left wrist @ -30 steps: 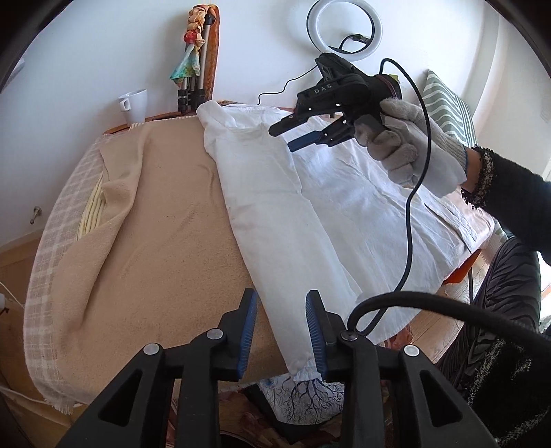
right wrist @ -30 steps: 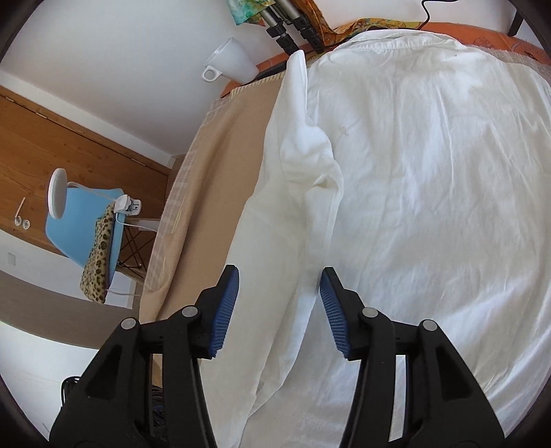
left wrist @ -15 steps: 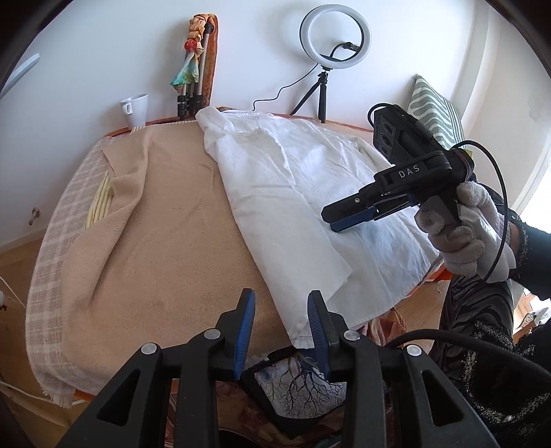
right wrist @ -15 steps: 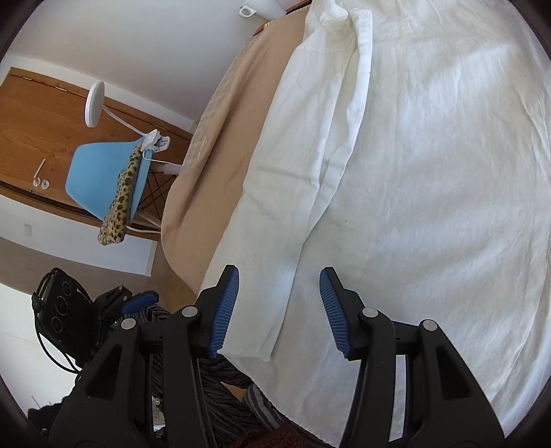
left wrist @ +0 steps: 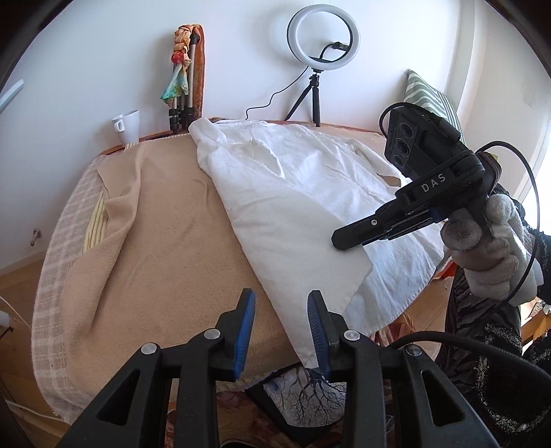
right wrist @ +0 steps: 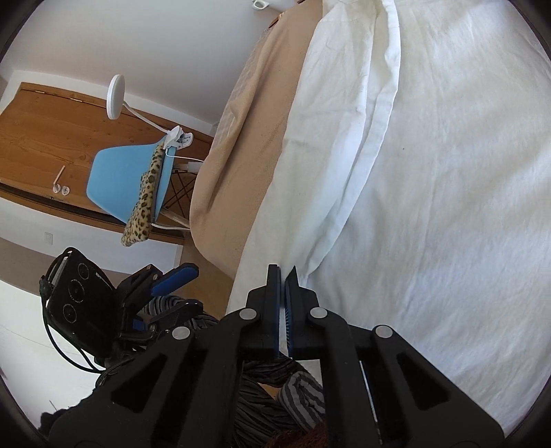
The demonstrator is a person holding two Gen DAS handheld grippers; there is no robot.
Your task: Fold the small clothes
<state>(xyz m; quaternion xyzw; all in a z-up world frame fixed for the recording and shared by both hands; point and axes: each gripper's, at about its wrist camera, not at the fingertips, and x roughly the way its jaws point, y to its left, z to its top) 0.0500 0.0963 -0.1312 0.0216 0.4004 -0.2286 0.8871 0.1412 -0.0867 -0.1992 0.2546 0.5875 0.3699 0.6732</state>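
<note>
A white shirt (left wrist: pixel 296 193) lies spread on a table under a beige blanket (left wrist: pixel 165 234), collar at the far end, one sleeve folded over its left side. My left gripper (left wrist: pixel 280 327) is open and empty, just above the shirt's near left hem corner. My right gripper (right wrist: pixel 283 275) is shut on the shirt's hem edge (right wrist: pixel 275 241) near the folded sleeve (right wrist: pixel 365 138). It also shows in the left wrist view (left wrist: pixel 347 241), low over the shirt's near right part. The left gripper also shows in the right wrist view (right wrist: pixel 172 286).
A white mug (left wrist: pixel 127 125), a bundle of tripod legs with a coloured scarf (left wrist: pixel 182 79) and a ring light (left wrist: pixel 323 31) stand at the table's far edge. A blue chair (right wrist: pixel 127 182) with a leopard-print cloth stands on the wooden floor left of the table.
My right gripper has come back from over the shirt's collar to its near hem and has closed on the fabric. My left gripper has stayed open at the near hem corner.
</note>
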